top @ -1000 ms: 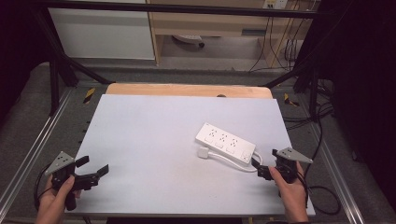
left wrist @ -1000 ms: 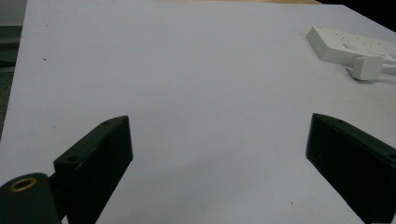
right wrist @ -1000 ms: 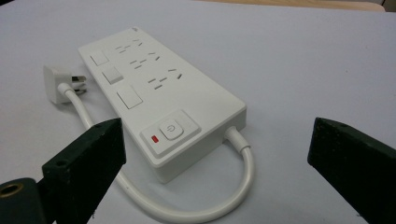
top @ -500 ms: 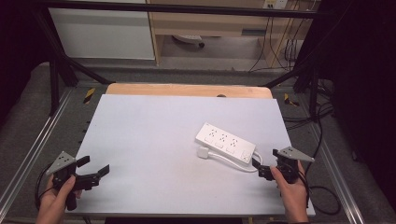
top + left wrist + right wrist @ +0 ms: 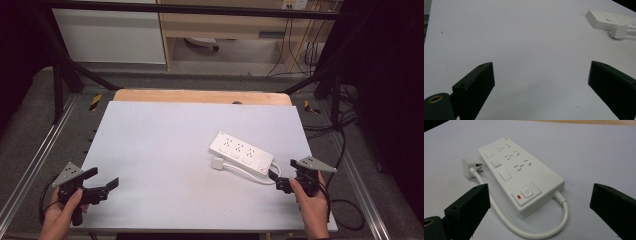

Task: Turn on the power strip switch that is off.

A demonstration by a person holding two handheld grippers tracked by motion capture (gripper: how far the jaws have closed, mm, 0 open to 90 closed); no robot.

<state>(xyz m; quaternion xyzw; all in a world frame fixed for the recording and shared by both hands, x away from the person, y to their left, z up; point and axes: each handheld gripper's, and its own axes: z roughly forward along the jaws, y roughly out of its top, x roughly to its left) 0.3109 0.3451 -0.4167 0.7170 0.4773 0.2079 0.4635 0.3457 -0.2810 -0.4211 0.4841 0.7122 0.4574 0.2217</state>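
A white power strip [image 5: 241, 154] lies flat and slanted on the right half of the white table [image 5: 160, 150]. Its short white cable [image 5: 250, 175] loops back to a white plug [image 5: 217, 163] that lies loose beside it. My right gripper [image 5: 276, 181] is open just in front of the strip's cable end, touching nothing. In the right gripper view the strip [image 5: 521, 172], its power button with a red mark, and the plug [image 5: 469, 167] lie ahead of the spread jaws. My left gripper [image 5: 101, 179] is open and empty at the near left corner; its view has the strip [image 5: 609, 20] far right.
A wooden strip [image 5: 200, 96] borders the table's far edge. Metal frame rails [image 5: 40, 150] run along both sides. Dark cables [image 5: 345, 200] trail on the floor at the right. White cabinets and a wooden shelf stand behind the table.
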